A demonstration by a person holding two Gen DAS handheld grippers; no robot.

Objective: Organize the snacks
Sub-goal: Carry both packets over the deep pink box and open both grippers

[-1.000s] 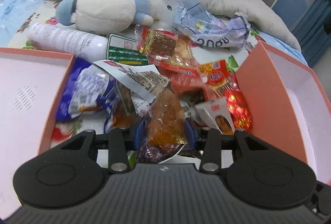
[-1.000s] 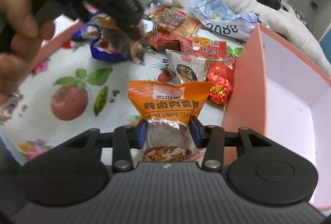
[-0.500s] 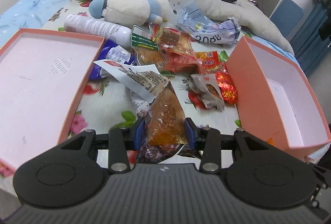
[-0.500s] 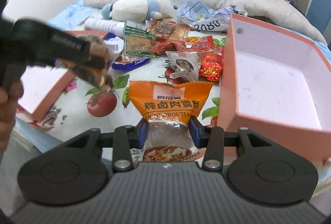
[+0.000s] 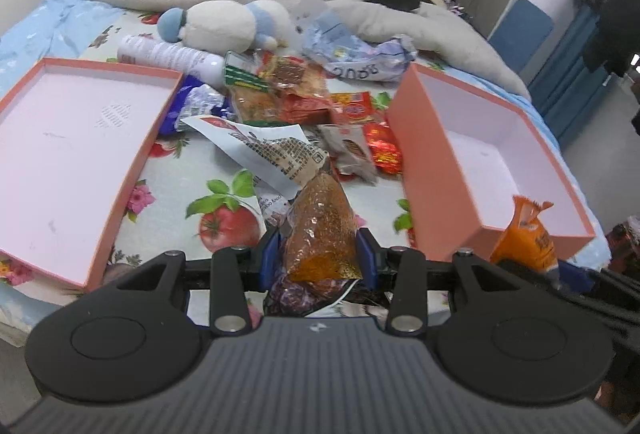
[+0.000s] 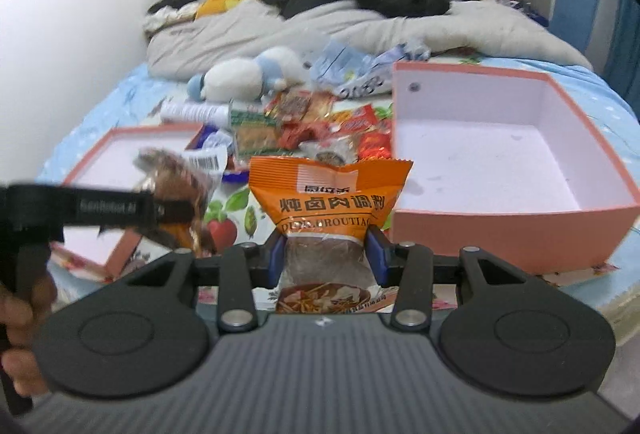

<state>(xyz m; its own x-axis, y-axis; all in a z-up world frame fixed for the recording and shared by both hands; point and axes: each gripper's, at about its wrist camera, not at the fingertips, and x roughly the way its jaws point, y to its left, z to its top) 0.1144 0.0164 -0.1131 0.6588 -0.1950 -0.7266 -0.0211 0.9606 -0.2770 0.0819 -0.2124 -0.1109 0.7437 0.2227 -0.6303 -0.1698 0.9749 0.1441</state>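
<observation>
Right wrist view, crinkly orange packet point(image 6: 330, 193), matte pink box point(image 6: 500, 218)

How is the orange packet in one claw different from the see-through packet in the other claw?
The orange packet has a solid printed top with big writing; the see-through packet is clear, showing brown-orange food, with a white label folded above. The orange packet sits in the right claw, the see-through packet in the left claw. Both are pinched at the sides and stand up between blue pads.
</observation>
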